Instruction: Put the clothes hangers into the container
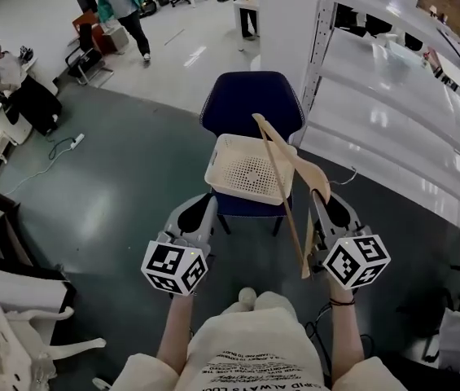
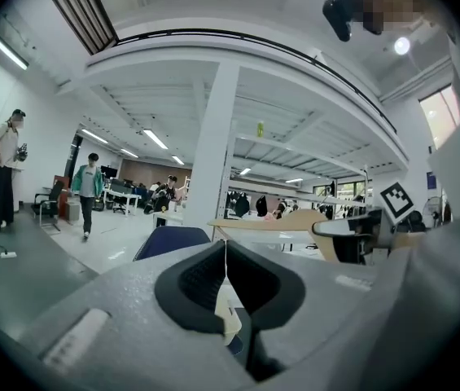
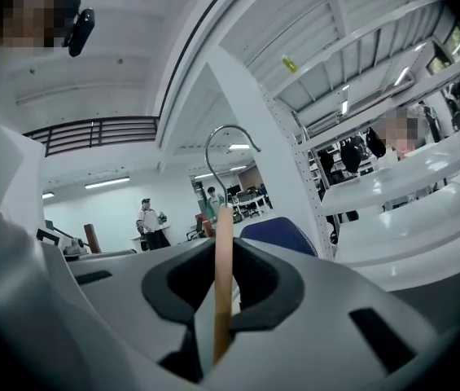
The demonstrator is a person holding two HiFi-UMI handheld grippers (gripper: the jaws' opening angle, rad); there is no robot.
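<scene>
My right gripper [image 3: 223, 255] pinches a wooden hanger [image 1: 295, 169] between its fingers, near the cream basket [image 1: 214, 169] on the chair [image 1: 250, 96]. My left gripper [image 2: 226, 251] has its fingers pressed together.

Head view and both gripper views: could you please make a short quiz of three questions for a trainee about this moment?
1. True or false: the left tool holds the wooden hanger.
2. The cream basket stands on: A) a table, B) the blue chair, C) the floor.
3. Does any hanger lie in the cream basket yet?
Key: 1 false: the right tool is shut on it, and the left tool is shut and empty. 2 B. 3 No, none is seen inside.
</scene>
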